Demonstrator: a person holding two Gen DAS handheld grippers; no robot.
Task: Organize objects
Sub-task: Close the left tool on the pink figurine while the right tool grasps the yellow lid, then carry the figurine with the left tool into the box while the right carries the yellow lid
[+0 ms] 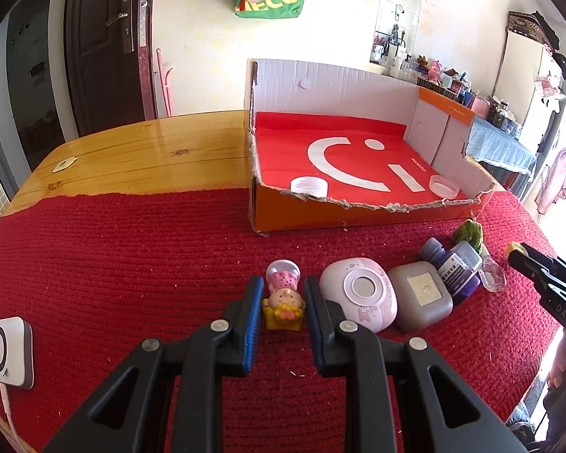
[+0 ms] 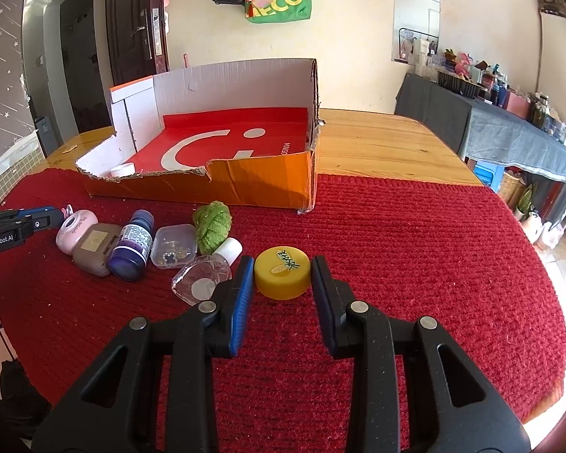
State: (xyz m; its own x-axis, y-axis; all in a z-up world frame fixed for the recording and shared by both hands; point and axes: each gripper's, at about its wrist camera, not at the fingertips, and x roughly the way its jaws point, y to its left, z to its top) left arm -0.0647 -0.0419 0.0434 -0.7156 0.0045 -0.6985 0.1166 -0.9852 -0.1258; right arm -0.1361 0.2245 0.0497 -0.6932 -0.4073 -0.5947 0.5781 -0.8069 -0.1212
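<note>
Left gripper [image 1: 283, 298] jaws narrowly straddle the doll [image 1: 285, 302]. Right gripper [image 2: 283, 279] jaws flank the cap [image 2: 282, 277], unclosed. Either could slip sideways.

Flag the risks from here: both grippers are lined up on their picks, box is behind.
1. The left gripper straddles the small doll figure with little slack; the pink round case sits right beside one finger and may get nudged.
2. The right gripper brackets the yellow cap; it is low and round, so it could squirt out.
3. The clear bottle lies against a right-gripper finger.
</note>
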